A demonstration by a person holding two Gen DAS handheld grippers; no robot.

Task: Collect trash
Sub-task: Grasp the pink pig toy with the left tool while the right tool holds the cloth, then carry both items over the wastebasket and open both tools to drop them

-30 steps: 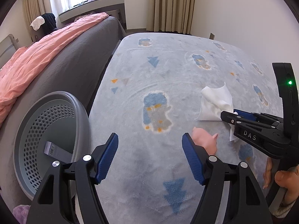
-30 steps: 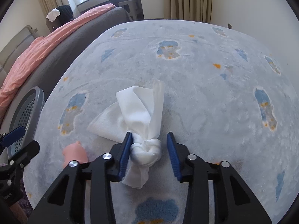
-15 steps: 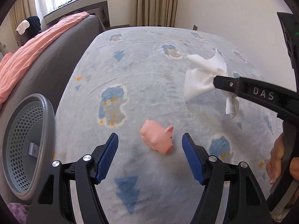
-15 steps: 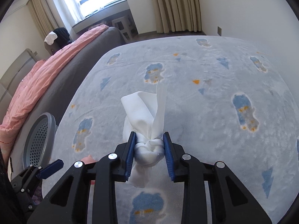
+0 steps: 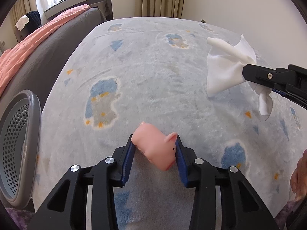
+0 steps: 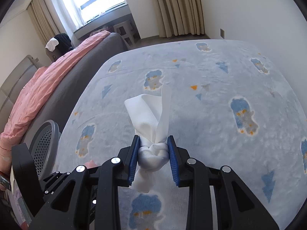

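My left gripper (image 5: pixel 155 145) is shut on a pink toy pig (image 5: pixel 156 149), its blue pads pressing both sides of the pig over the carpet. My right gripper (image 6: pixel 153 147) is shut on the knot of a white knotted tissue (image 6: pixel 151 115) and holds it above the carpet. The tissue also shows in the left wrist view (image 5: pixel 228 67), at the upper right, with the right gripper's black finger (image 5: pixel 268 76) on it. A grey perforated trash basket (image 5: pixel 17 149) lies on its side at the left edge; it also shows in the right wrist view (image 6: pixel 45 143).
A light blue carpet (image 5: pixel 153 72) with blue bear and triangle patterns covers the floor. A grey bed with a pink blanket (image 6: pixel 48 88) runs along the left. Beige curtains (image 6: pixel 178 7) and a white wall stand at the far end.
My left gripper has closed around the pink pig, which lay loose on the carpet half a second ago. My right gripper has lifted the tissue higher off the carpet.
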